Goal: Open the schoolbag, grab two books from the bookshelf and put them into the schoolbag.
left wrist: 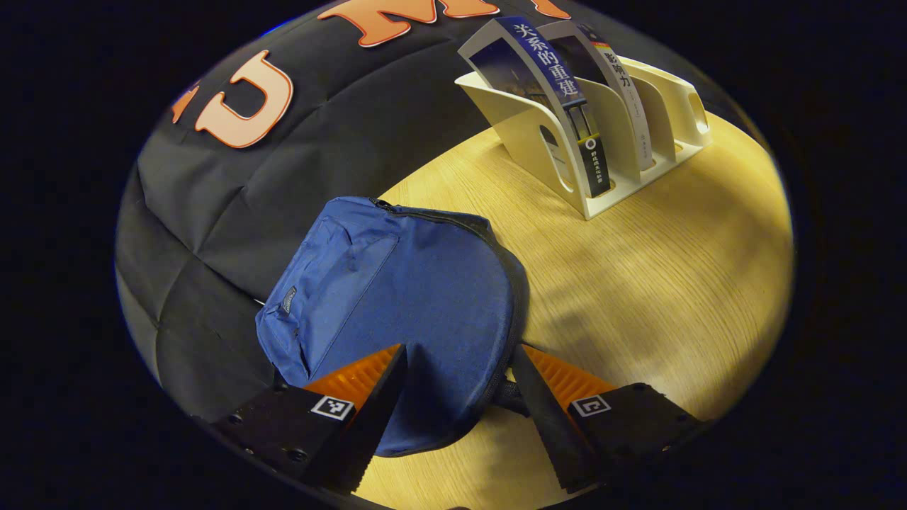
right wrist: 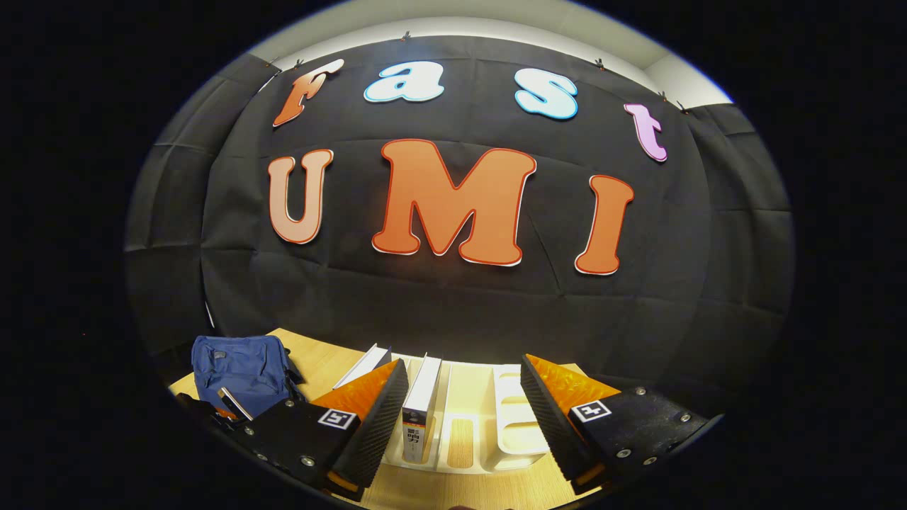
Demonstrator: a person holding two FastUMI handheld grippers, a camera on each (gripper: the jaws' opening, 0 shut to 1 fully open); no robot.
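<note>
The blue schoolbag (left wrist: pixel 397 297) lies flat on the wooden table (left wrist: pixel 673 283), and its zip (left wrist: pixel 439 212) along the far edge looks closed. My left gripper (left wrist: pixel 459 350) is open, with its fingers straddling the bag's near edge; I cannot tell whether they touch it. A cream bookshelf (left wrist: pixel 659 134) stands at the far right and holds a dark-spined book (left wrist: pixel 560 92) and a pale-spined book (left wrist: pixel 627 92). In the right gripper view, my right gripper (right wrist: pixel 464 365) hangs open just in front of the bookshelf (right wrist: pixel 510 432). One book (right wrist: pixel 424 397) stands between its fingers and the other book (right wrist: pixel 365 365) leans by its left finger. The schoolbag (right wrist: pixel 237 372) lies off to the left.
The black cloth wall (left wrist: pixel 234 212) rises right behind the bag and the shelf. The shelf's right-hand slots (right wrist: pixel 514 411) hold nothing. Bare table spreads between the bag and the shelf and to the right of the bag.
</note>
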